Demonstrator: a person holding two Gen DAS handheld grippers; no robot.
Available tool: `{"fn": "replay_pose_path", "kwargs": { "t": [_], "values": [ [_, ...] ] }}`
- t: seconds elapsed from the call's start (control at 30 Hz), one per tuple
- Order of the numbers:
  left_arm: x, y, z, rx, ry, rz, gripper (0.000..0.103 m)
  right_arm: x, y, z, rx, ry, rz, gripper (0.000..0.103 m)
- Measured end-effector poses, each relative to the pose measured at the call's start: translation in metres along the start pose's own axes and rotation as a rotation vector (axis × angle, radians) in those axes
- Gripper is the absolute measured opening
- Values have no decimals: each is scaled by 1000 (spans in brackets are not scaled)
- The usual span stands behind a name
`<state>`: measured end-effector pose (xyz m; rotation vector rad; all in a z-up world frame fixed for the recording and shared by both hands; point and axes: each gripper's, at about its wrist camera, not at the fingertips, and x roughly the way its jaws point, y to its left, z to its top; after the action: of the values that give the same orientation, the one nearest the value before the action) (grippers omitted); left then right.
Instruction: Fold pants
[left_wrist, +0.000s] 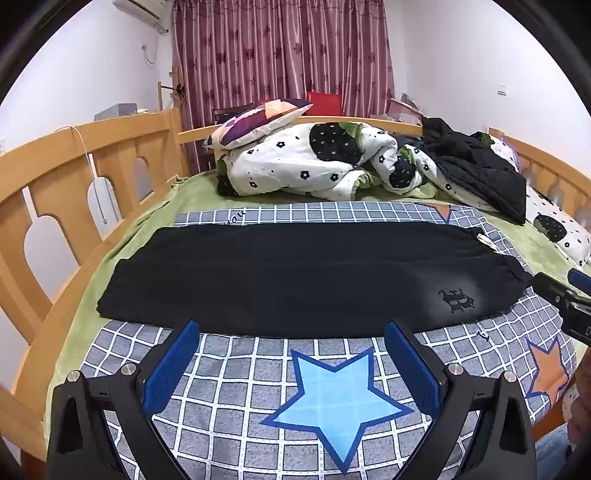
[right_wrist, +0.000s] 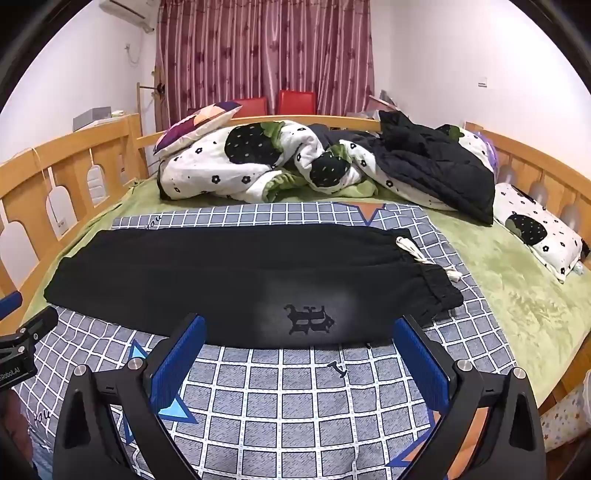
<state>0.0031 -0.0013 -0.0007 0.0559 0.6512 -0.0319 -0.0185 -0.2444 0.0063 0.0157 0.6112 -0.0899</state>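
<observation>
On checked sheet (left_wrist: 236, 373), black pants (left_wrist: 295, 273), legs stacked, flat

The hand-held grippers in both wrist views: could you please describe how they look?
Each hand-held gripper, left and right, has a glossy black angular frame, silver round bolts and two flat fingers faced with ribbed blue pads.

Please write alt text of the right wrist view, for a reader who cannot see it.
Black pants lie flat, folded lengthwise, across a grey checked sheet on a wooden-railed bed, waistband to the right. The open right gripper hovers at their near edge, holding nothing. A rumpled quilt lies behind.
</observation>
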Motion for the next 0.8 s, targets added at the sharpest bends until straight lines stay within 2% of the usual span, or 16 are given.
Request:
{"fn": "replay_pose_path", "kwargs": {
  "t": [0.07,0.1,0.3,0.47,0.8],
  "values": [
    [4,-3,0,3,-3,6,101,2,0,0,0,3,3,100],
    [1,-2,-2,14,-29,2,101,4,1,1,0,6,3,100],
    [1,-4,-7,-17,-18,-21,101,-2,-8,-1,14,-13,1,100],
    [1,-1,-6,-35,-19,-27,101,3,-18,-1,30,11,7,100],
    [1,7,-6,-61,-16,-29,101,4,-10,-3,31,1,-2,100]
  ]
}}
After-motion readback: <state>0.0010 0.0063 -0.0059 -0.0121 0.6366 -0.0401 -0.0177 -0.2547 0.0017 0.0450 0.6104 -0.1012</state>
